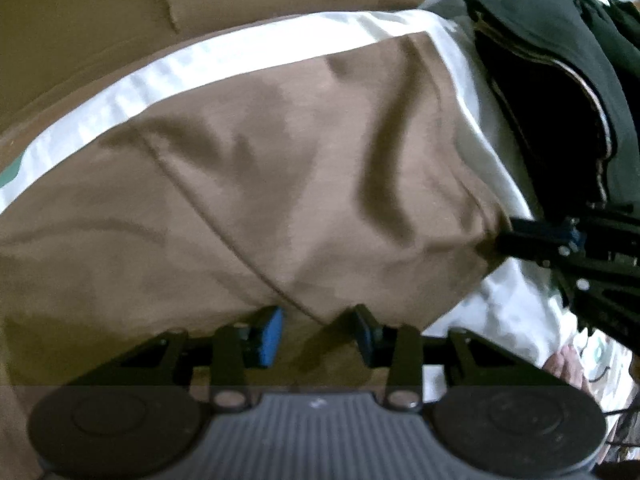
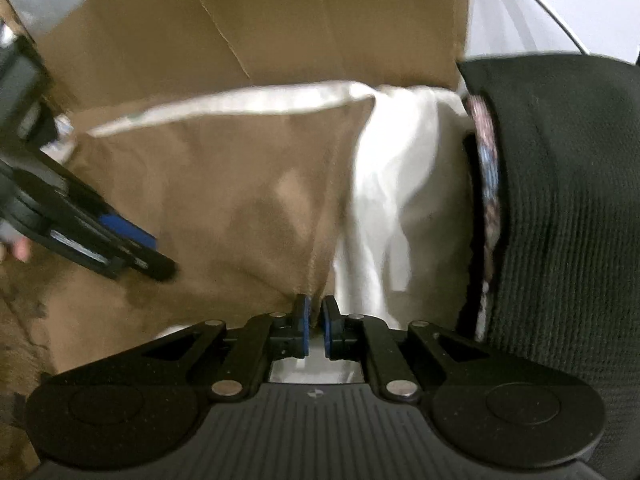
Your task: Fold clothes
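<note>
Your right gripper [image 2: 315, 326] has its jaws pinched on the brown garment's [image 1: 280, 184] corner. Your left gripper [image 1: 320, 334] sits jaws apart over its hem, beside black clothes [image 2: 560, 200].

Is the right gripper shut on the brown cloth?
Yes: the right gripper pinches the brown cloth's corner between nearly touching pads.

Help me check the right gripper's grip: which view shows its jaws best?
The right wrist view: the right gripper sits centred there, jaws nearly together on the brown cloth edge. The left wrist view shows the gripper only side-on at the frame's right, at the cloth's corner, its pads hidden.
</note>
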`<action>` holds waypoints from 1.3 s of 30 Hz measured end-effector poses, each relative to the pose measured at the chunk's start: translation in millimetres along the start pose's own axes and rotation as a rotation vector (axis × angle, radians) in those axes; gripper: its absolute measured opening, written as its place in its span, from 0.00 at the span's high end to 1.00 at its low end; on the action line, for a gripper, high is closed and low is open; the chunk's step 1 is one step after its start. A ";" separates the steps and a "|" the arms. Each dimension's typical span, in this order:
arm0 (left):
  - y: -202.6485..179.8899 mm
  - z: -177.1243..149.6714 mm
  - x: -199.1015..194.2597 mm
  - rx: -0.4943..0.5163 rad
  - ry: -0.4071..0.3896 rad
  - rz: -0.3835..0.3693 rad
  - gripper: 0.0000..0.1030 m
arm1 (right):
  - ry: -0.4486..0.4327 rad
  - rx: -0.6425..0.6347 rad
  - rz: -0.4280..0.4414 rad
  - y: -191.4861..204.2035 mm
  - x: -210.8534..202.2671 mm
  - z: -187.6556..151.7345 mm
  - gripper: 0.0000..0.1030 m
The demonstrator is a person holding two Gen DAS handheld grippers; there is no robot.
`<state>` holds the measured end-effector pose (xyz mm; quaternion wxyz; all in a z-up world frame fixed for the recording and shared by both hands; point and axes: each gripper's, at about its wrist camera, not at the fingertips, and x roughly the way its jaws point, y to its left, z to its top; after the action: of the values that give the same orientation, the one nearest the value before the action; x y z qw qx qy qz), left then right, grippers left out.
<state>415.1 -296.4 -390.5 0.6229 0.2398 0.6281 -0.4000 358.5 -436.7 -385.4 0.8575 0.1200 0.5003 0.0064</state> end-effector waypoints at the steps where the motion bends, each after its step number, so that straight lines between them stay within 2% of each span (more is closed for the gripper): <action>1: -1.8 0.2 -0.4 0.004 0.000 -0.006 0.60 | -0.016 -0.012 -0.001 1.9 -3.0 1.2 0.90; 5: -0.8 -0.9 -3.0 0.001 -0.002 -0.024 0.62 | -0.073 -0.016 -0.011 -0.1 -2.1 14.2 0.85; 8: 9.0 -1.7 -7.7 -0.041 -0.014 -0.048 0.63 | -0.091 0.028 -0.015 -9.8 2.6 29.1 0.83; 12: 19.8 -2.1 -20.4 -0.087 -0.050 -0.034 0.63 | -0.121 0.051 -0.035 -15.5 9.8 50.9 0.78; 18: 30.0 -15.3 -33.8 -0.152 -0.096 -0.010 0.59 | -0.101 0.084 -0.097 -14.6 33.9 73.1 0.76; 20: 46.1 -11.0 -42.4 -0.178 -0.109 0.008 0.56 | -0.076 0.104 -0.126 -14.9 44.8 77.1 0.71; 24: 76.8 -22.2 -61.1 -0.247 -0.134 0.037 0.56 | -0.051 0.123 -0.144 -15.9 58.8 81.1 0.70; 25: 84.2 -25.6 -65.1 -0.264 -0.140 0.043 0.56 | -0.060 0.120 -0.140 -16.7 59.4 81.9 0.71; 27: 96.6 -32.6 -77.4 -0.289 -0.153 0.054 0.56 | -0.074 0.103 -0.136 -17.4 60.5 84.0 0.78; 29: 106.3 -43.5 -96.1 -0.306 -0.176 0.062 0.56 | -0.086 0.075 -0.146 -17.6 59.9 86.9 0.96; 33: 112.5 -48.1 -116.8 -0.331 -0.219 0.056 0.56 | -0.117 0.051 -0.200 -20.8 52.4 93.2 1.00; 36: 112.7 -48.3 -126.0 -0.346 -0.242 0.050 0.56 | -0.131 0.012 -0.303 -25.2 50.4 97.8 1.00; 39: 107.1 -43.7 -125.5 -0.348 -0.263 0.054 0.56 | -0.131 0.068 -0.297 -39.1 47.9 102.3 1.00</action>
<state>488.5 -176.1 -294.2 0.7419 0.0913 0.5944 -0.2967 466.1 -488.8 -386.5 0.8753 0.0740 0.4552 -0.1453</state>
